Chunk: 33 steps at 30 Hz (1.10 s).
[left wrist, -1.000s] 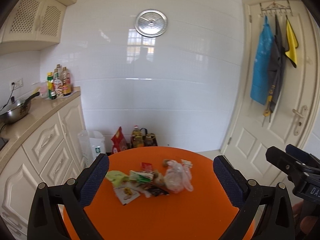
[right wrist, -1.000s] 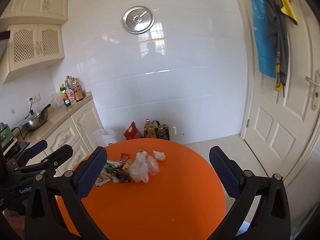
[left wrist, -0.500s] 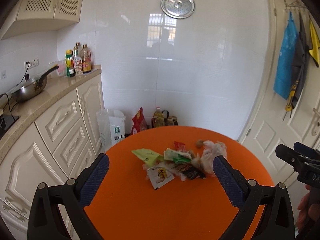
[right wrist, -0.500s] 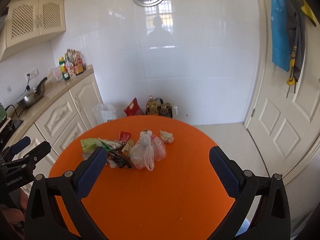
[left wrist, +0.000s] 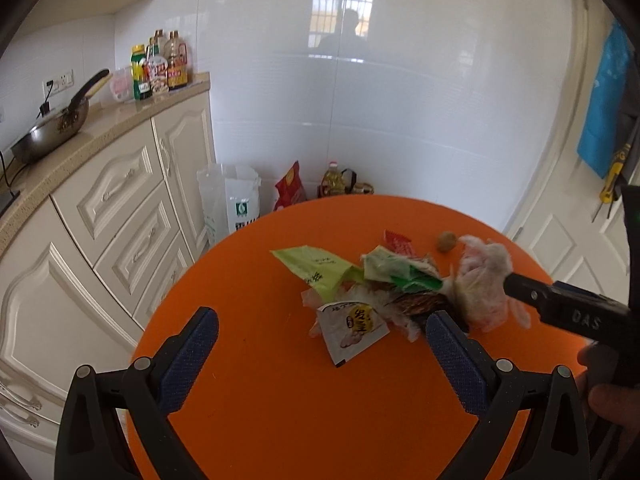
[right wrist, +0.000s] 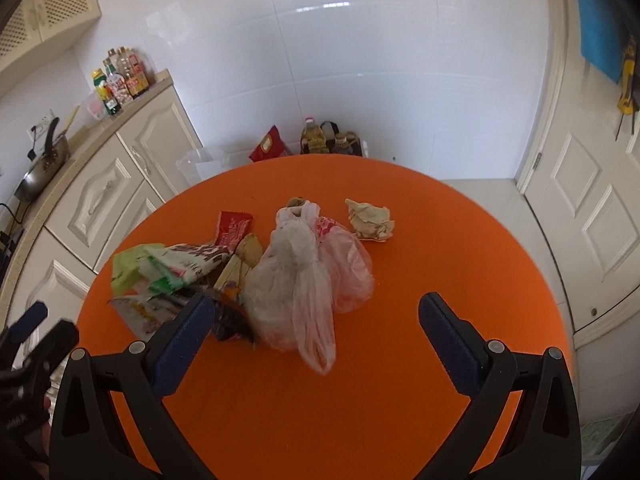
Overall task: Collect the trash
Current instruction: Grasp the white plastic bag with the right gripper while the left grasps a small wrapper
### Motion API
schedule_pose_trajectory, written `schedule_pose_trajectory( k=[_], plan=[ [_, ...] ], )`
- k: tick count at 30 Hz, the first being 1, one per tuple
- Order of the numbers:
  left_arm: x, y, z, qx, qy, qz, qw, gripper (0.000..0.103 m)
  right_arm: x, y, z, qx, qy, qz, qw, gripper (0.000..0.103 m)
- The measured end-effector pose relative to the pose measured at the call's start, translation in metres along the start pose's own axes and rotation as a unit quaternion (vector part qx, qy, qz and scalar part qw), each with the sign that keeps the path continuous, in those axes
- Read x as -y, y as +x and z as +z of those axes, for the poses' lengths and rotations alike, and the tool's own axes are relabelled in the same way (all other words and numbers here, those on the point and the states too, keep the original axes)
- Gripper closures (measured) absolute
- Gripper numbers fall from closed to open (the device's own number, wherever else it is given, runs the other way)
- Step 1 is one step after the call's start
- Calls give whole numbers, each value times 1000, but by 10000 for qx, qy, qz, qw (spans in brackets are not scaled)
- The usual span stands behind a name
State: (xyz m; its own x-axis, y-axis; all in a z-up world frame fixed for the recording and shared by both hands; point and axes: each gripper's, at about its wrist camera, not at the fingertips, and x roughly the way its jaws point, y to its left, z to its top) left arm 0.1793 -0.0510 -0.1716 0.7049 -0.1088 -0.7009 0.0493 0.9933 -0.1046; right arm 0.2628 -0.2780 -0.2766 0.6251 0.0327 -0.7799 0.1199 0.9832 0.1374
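Between my blue-padded fingers (right wrist: 182,342) lies an orange table (right wrist: 460,256) bearing a translucent pinkish bag (right wrist: 304,276), a red wrapper (right wrist: 232,229), green packets (right wrist: 138,266) and beige crumpled paper (right wrist: 370,220).

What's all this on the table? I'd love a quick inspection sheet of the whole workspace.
Surface: round orange table.
Job's things: clear plastic bag, crumpled paper, red wrapper, green wrappers, white sachet, heaped mid-table.
Clutter: nothing seen.
Grippers: left hand-held gripper and right hand-held gripper open, empty, above the table.
Cables: black cord on the counter.
Surroundings: wok, sauce bottles, white door.
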Motion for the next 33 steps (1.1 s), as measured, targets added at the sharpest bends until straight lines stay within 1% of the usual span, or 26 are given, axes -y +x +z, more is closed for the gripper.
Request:
schedule_pose_trajectory(
  k=[4,5,6,7,9,11,12,15,16,17,18,19,20,21,22,23,24,26,30,33],
  plan=[
    [7,41,10,-239,27,29,9997,1,3,35,8,-224,216,35,9995,0],
    [10,49,11,-289,35,26,9996,1,4,43,9,-275,268,66,9992,2],
    [12,58,13,-338,37,21,9994,1,4,50,9,-326,287,90,9990,13],
    [16,68,16,-391,34,14,9992,1,5,56,8,-381,291,105,9988,21],
    [21,87,19,-485,4,-27,9988,1,7,61,5,-370,345,359,9981,40],
    [26,107,24,-596,-26,-5,9982,1,5,58,2,-337,251,472,9980,50],
    [29,116,26,-627,-50,-13,9980,1,3,56,1,-325,197,477,9981,54],
    [30,141,33,-667,-184,-72,9976,3,5,49,-4,-322,168,528,9979,57],
    [29,147,37,-639,-240,-140,9976,7,8,47,-6,-325,193,543,9978,57],
    [28,153,39,-633,-281,-180,9974,21,10,44,-8,-324,198,544,9978,57],
    [28,158,41,-678,-318,-253,9969,29,11,41,-10,-312,203,549,9978,58],
    [26,162,44,-698,-351,-325,9964,34,14,37,-12,-288,213,571,9977,58],
    [25,164,46,-641,-339,-349,9968,43,16,32,-14,-263,218,578,9977,58],
    [25,166,48,-645,-347,-402,9965,48,18,28,-16,-246,212,561,9979,58],
    [24,170,51,-647,-343,-421,9964,50,20,25,-17,-231,221,559,9979,58],
    [23,172,53,-625,-326,-404,9967,57,23,21,-19,-217,241,571,9978,58],
    [22,175,56,-634,-337,-419,9965,58,24,17,-21,-206,247,572,9978,58],
    [19,178,59,-640,-410,-489,9959,65,27,10,-26,-181,253,546,9980,58],
    [11,180,64,-619,-470,-583,9953,72,30,-5,-37,-148,232,568,9980,58],
    [8,179,59,-655,-455,-685,9945,84,32,-13,-46,-150,260,596,9978,58]
  ],
)
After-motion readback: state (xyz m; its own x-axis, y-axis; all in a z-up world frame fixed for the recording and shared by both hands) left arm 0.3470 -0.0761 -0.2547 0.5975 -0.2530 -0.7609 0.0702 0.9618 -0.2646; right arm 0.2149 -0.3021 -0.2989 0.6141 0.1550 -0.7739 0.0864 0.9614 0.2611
